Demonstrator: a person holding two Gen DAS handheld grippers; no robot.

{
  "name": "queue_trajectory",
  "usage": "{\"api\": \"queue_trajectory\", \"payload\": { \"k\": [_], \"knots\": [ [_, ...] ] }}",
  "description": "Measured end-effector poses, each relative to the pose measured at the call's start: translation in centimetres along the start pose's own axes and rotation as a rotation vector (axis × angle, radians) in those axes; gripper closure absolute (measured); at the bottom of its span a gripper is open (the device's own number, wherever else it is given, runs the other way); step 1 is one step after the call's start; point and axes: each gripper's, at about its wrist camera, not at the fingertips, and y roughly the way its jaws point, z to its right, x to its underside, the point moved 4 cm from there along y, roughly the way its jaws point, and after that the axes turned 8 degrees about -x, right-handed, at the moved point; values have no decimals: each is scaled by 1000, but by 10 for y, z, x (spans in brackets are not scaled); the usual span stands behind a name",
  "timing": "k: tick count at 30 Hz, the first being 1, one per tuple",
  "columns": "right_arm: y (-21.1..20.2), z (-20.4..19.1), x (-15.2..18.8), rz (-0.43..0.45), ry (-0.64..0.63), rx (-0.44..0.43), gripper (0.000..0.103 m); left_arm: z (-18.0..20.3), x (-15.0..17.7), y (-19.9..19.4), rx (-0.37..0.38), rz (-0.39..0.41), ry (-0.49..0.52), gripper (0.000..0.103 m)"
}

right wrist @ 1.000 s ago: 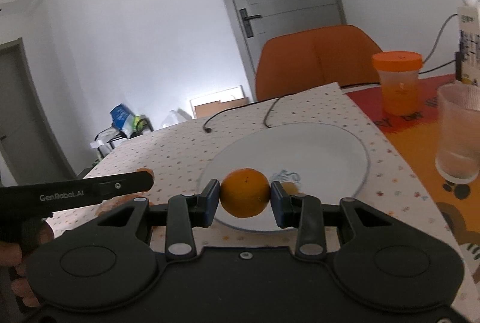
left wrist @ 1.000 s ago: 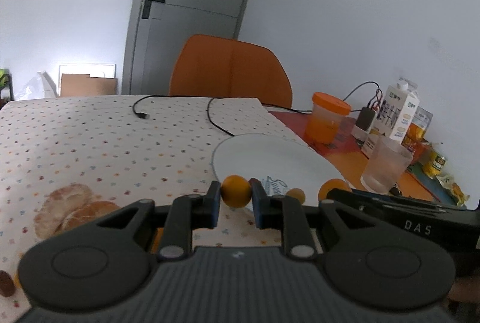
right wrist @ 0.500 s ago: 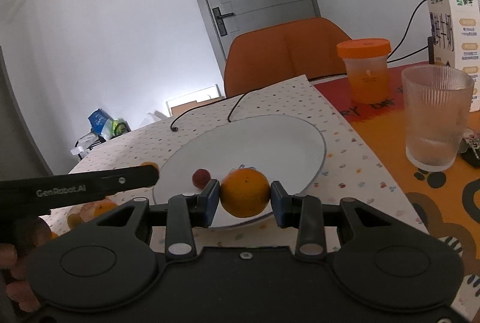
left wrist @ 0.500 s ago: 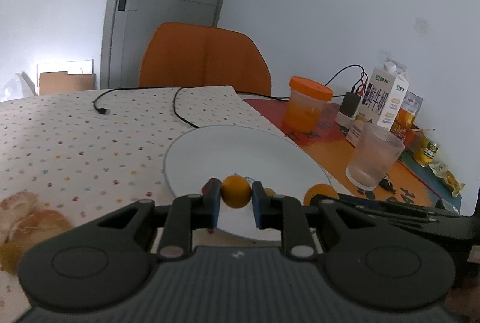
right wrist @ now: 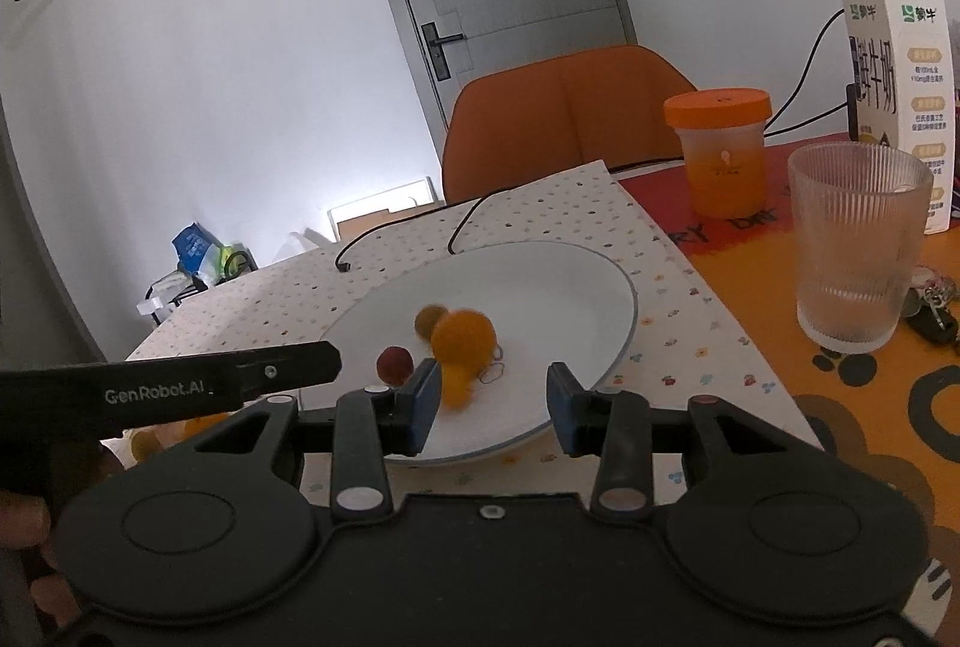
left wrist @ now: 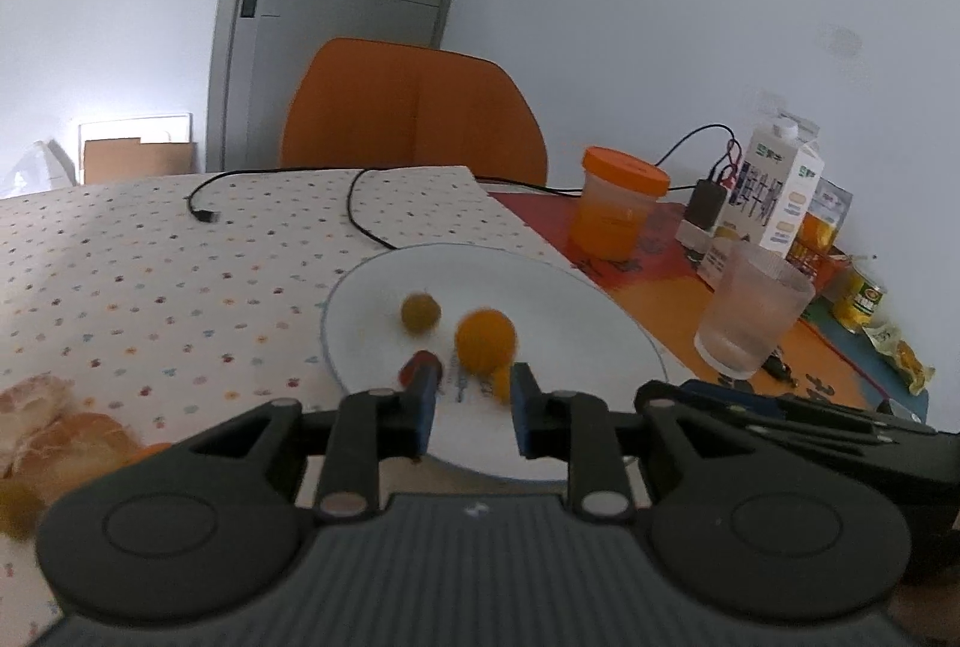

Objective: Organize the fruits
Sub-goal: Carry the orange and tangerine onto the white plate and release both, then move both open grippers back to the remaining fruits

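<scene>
Left tool [left wrist: 470, 401]: I see its jaws apart, empty, at the near rim of the plate [left wrist: 540, 281].
Right tool [right wrist: 491, 400]: jaws apart, empty.
Fruits: orange [right wrist: 463, 337], smaller yellowish fruit [right wrist: 429, 320] and red fruit [right wrist: 394, 364] lie on the plate.

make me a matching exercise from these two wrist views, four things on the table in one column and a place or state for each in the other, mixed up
Things:
1. orange
2. ribbed glass
3. milk carton
4. peeled fruit pieces

Places or states:
A. on the dotted cloth, left of the plate
B. on the white plate
C. tallest thing, by the wall
D. empty, on the orange mat

Pairs: 1-B, 2-D, 3-C, 4-A
</scene>
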Motion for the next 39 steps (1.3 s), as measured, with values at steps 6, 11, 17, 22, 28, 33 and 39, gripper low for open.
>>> {"api": "queue_trajectory", "payload": {
  "k": [6, 11, 17, 22, 28, 33, 39],
  "knots": [
    [4, -10, -2, -6, -8, -13, 63, -21, 0, -12, -38, 1, -24, 77],
    [12, -26, -3, -18, -31, -28, 58, -43, -5, -31, -95, 36, -50, 50],
    [18, -42, -3, -22, -49, -45, 48, -66, -9, -50, -150, 64, -65, 23],
    [19, -57, -2, -25, -69, -61, 38, -86, -8, -65, -182, 71, -76, 12],
    [20, -72, -1, -30, -87, -83, 27, -116, -2, -85, -225, 65, -116, 9],
    [23, -84, 0, -34, -98, -105, 20, -135, 3, -98, -257, 63, -127, 9],
    [28, -103, 3, -42, -117, -128, 14, -158, 11, -113, -282, 66, -155, 9]
  ]
}}
